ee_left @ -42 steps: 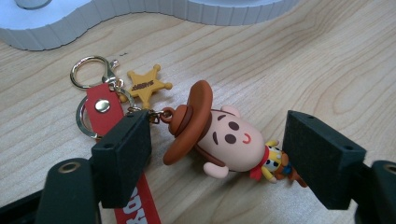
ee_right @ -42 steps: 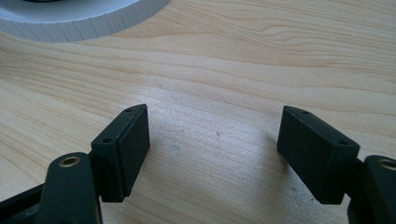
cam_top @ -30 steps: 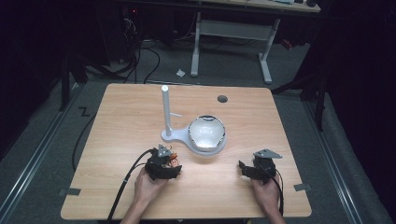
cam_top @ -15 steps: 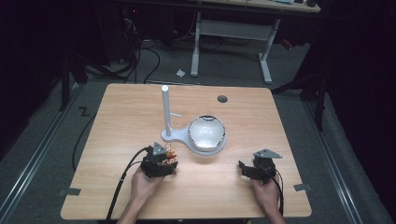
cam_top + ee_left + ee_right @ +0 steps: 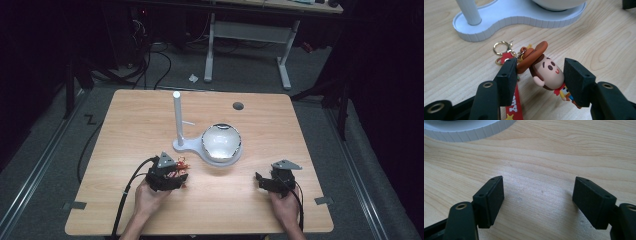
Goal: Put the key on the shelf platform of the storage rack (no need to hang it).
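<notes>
**Left jaws closed on the cowboy keychain**

The wooden table (image 5: 125,120) carried a white stand (image 5: 186,146) with an upright post and a bowl (image 5: 221,141) on its base, both ahead of the left gripper's jaws. The right gripper (image 5: 537,200) sat off to the side with its jaws wide apart over bare wood, nothing between them.

The left gripper (image 5: 540,77) was where the change lay: a second earlier its jaws stood wider, and they had just been closing. Now they were clamped on the cowboy keychain (image 5: 546,71), one pad against the hat brim, the other against the far side of the head. The red strap (image 5: 514,105) trailed back beneath the near jaw, and the gold ring (image 5: 500,47) lay just beyond the pad tips, towards the stand.

The grasp looked made, so lifting the keychain towards the post seemed the likely next step.
</notes>
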`<control>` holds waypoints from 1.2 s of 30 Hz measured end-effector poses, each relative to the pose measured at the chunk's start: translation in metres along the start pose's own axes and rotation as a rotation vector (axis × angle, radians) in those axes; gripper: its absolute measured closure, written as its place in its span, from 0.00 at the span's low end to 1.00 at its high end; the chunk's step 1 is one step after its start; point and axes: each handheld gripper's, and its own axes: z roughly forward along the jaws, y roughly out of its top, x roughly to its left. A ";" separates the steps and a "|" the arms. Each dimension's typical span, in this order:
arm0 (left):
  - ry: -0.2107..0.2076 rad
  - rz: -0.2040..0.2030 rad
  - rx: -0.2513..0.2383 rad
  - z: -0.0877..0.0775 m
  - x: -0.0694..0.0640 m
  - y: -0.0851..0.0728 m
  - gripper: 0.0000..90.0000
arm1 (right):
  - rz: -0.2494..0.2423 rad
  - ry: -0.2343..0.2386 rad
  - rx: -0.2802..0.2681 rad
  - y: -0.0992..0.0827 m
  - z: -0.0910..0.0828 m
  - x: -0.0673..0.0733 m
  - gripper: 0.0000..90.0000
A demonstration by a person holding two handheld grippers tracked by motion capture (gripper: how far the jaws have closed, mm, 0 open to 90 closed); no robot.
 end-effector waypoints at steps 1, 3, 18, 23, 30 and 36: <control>-0.003 0.006 -0.005 -0.002 -0.001 0.001 0.52 | 0.000 0.000 0.000 0.000 0.000 0.000 0.28; -0.006 0.019 -0.015 -0.007 -0.002 0.004 0.52 | 0.000 0.000 0.000 0.000 0.000 0.000 0.28; -0.071 0.076 -0.094 -0.045 -0.016 0.036 0.52 | 0.000 0.000 0.000 0.000 0.000 0.000 0.28; -0.102 0.081 -0.121 -0.056 -0.020 0.048 0.52 | 0.000 0.000 0.000 0.000 0.000 0.000 0.28; -0.129 0.110 -0.143 -0.067 -0.026 0.066 0.52 | -0.001 0.001 0.000 0.000 0.000 0.000 0.28; -0.163 0.118 -0.174 -0.075 -0.028 0.081 0.52 | -0.002 0.002 0.001 0.000 0.000 0.000 0.28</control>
